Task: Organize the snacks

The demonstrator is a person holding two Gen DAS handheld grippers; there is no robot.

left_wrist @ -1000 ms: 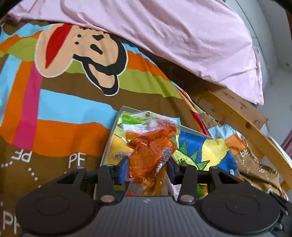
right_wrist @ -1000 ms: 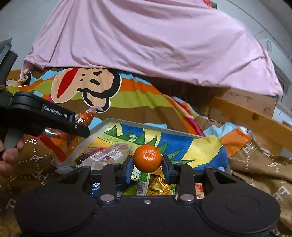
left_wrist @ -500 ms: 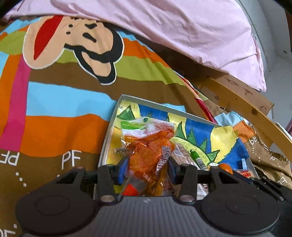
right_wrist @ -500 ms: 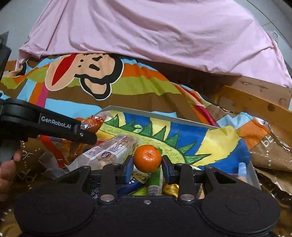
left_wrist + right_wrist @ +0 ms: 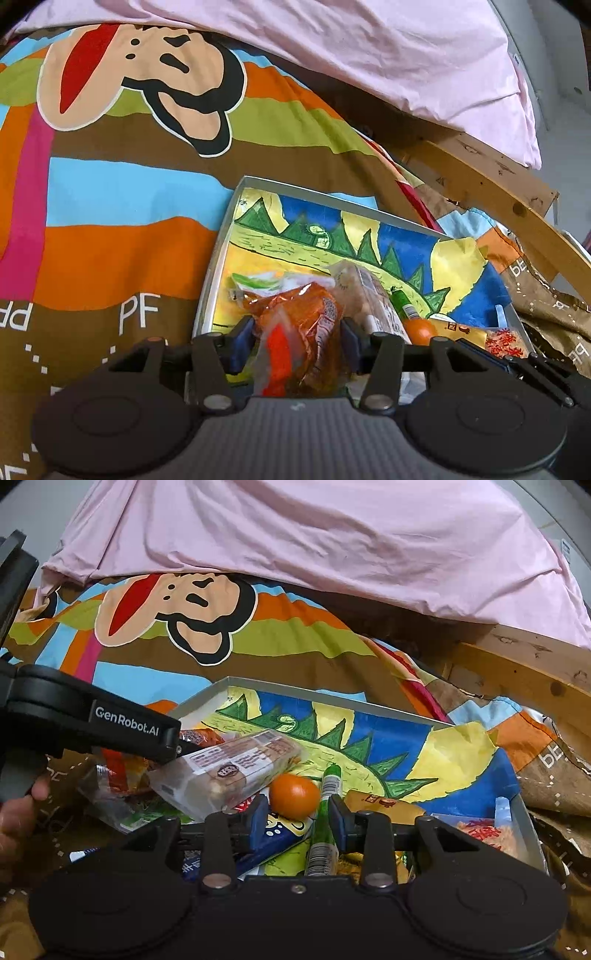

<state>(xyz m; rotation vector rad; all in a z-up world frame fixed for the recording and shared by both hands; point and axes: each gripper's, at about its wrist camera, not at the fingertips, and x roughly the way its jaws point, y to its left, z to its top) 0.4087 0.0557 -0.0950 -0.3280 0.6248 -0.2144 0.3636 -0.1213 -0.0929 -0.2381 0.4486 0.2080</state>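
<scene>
A grey-rimmed tray (image 5: 221, 229) (image 5: 295, 690), lined with a bright drawing, lies on the bed. In the left wrist view an orange snack bag (image 5: 299, 332) slumps into the tray's near left corner between my left gripper's (image 5: 297, 332) pads. The jaws are opening and no longer squeeze it. In the right wrist view my right gripper (image 5: 297, 812) is opening too. A mandarin (image 5: 294, 795) (image 5: 419, 328) rests on the tray just past its fingertips, clear of both pads. One black finger (image 5: 125, 723) of the left gripper reaches in from the left.
The tray holds a wrapped cake pack (image 5: 229, 771), a green tube (image 5: 328, 786), a blue packet (image 5: 280, 830), a tan packet (image 5: 380, 803) and a red-printed packet (image 5: 480, 830). A pink sheet (image 5: 332, 535) and a wooden bed frame (image 5: 517, 675) lie behind. A hand (image 5: 14, 812) is at the left edge.
Both grippers came down closer to the tray and their jaws widened. The mandarin left the right pads and lies on the tray. The orange bag sagged down into the tray.
</scene>
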